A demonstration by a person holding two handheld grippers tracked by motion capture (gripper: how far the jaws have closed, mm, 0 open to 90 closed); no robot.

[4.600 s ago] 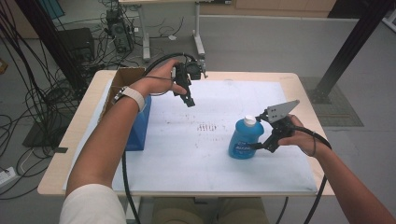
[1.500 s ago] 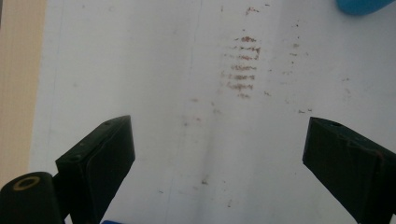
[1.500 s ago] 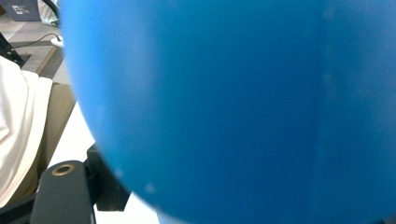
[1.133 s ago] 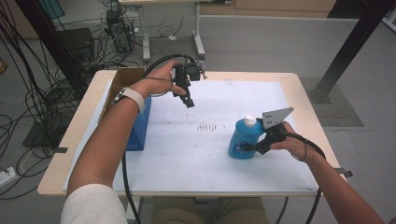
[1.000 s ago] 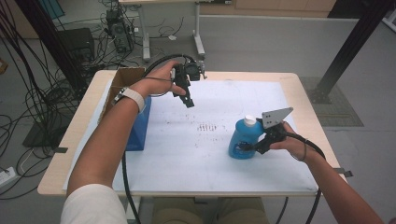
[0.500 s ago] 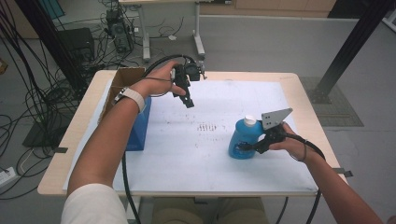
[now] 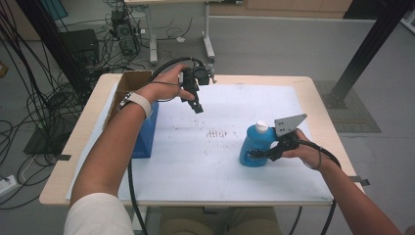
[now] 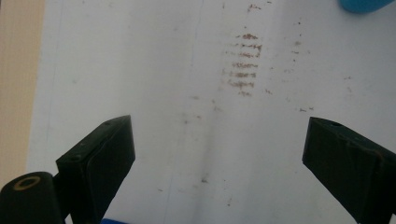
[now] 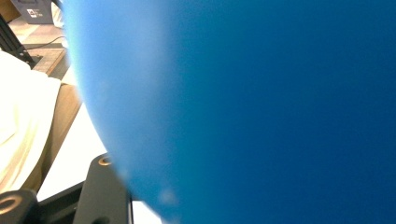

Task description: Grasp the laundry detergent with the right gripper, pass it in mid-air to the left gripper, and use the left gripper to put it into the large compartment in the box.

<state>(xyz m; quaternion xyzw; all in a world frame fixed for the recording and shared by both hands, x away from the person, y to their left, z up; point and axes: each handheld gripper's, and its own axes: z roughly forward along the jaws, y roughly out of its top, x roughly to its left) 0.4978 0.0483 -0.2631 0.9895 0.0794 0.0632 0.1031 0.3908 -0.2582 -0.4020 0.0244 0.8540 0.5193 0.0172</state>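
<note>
- You are in a lab or test room rather than a home, seated at a pale wood-edged table (image 7: 320, 105) covered with a scuffed white sheet (image 7: 195, 161).
- Thick bundles of black cables (image 7: 36, 93) trail across the bare grey floor (image 7: 274, 49) to your left.
- A black computer tower (image 7: 83, 46) and more wired equipment stand beyond the table.
- A dark metal frame post (image 7: 364, 49) rises at the far right.

Even, diffuse overhead light; soft, faint shadows on the white tabletop (image 7: 205, 171), no hard glare. High view sharp, mild bending at edges. Right gripper view: blue bottle (image 9: 261, 107) too close, wholly out of focus. Left gripper view slightly soft.
</note>
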